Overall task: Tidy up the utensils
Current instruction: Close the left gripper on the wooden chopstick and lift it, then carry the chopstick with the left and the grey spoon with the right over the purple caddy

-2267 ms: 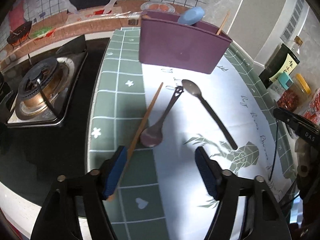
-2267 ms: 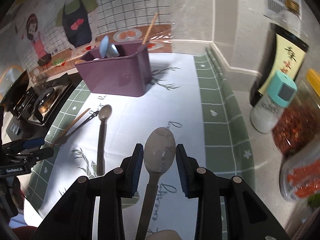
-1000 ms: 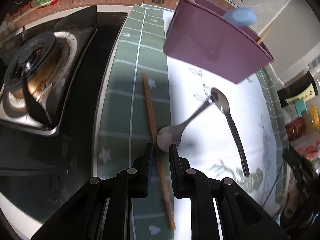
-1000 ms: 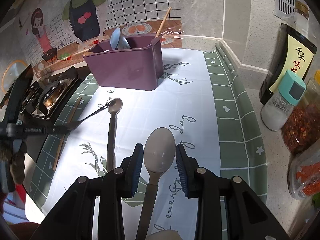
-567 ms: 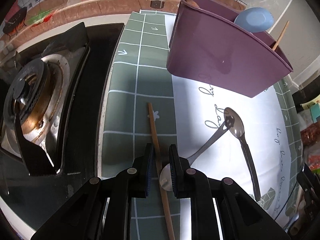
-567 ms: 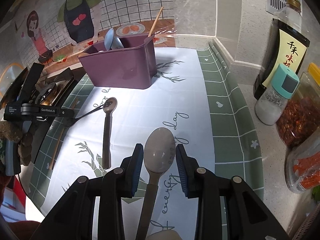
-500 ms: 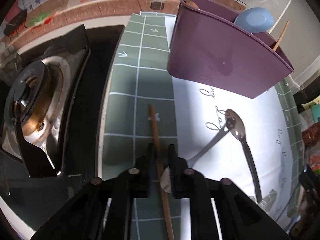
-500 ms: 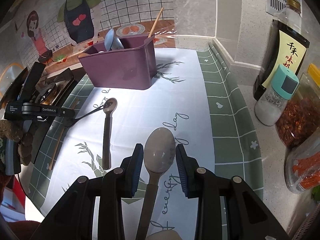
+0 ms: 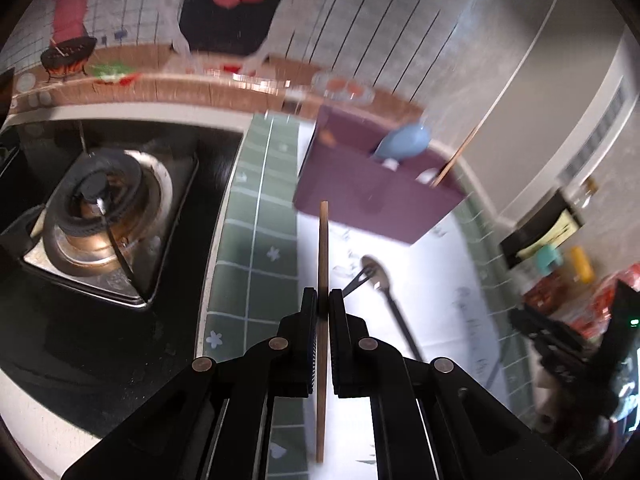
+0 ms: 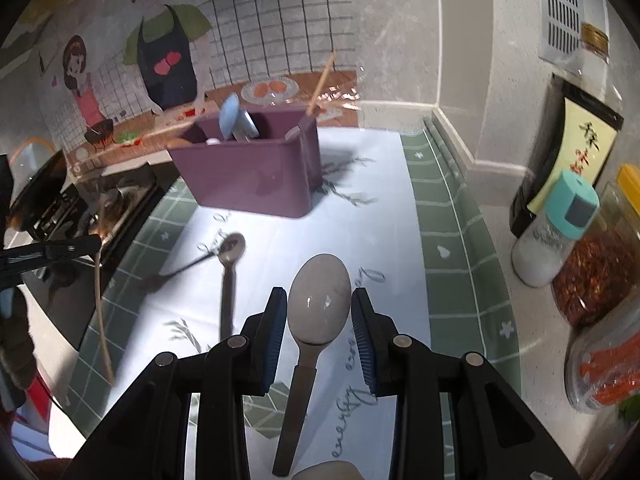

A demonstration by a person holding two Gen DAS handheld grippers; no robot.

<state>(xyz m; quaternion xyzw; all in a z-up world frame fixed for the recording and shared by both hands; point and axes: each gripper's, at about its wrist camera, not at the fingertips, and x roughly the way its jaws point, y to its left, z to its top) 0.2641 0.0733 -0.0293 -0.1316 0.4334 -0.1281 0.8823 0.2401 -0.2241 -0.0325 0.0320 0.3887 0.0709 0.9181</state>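
My left gripper point(image 9: 322, 304) is shut on a wooden chopstick point(image 9: 323, 240) and holds it off the mat, pointing toward the purple utensil holder point(image 9: 372, 204). A blue spoon point(image 9: 404, 146) and another chopstick point(image 9: 456, 158) stand in that holder. In the right wrist view the held chopstick point(image 10: 100, 320) hangs down at the left. My right gripper point(image 10: 319, 312) is shut on the bowl of a grey spoon point(image 10: 318, 300). A metal spoon point(image 10: 230, 256) and a dark slotted spoon point(image 10: 176, 272) lie on the mat in front of the holder point(image 10: 256, 184).
A gas stove point(image 9: 100, 208) sits left of the green-and-white mat point(image 10: 380, 208). At the right stand a soy sauce bottle point(image 10: 568, 152), a shaker with a teal cap point(image 10: 556, 228) and a jar of chilli point(image 10: 596, 272). The tiled wall runs behind the holder.
My left gripper closed on the chopstick and lifted it off the mat, tipping up toward the holder. The right gripper stayed put with the grey spoon.
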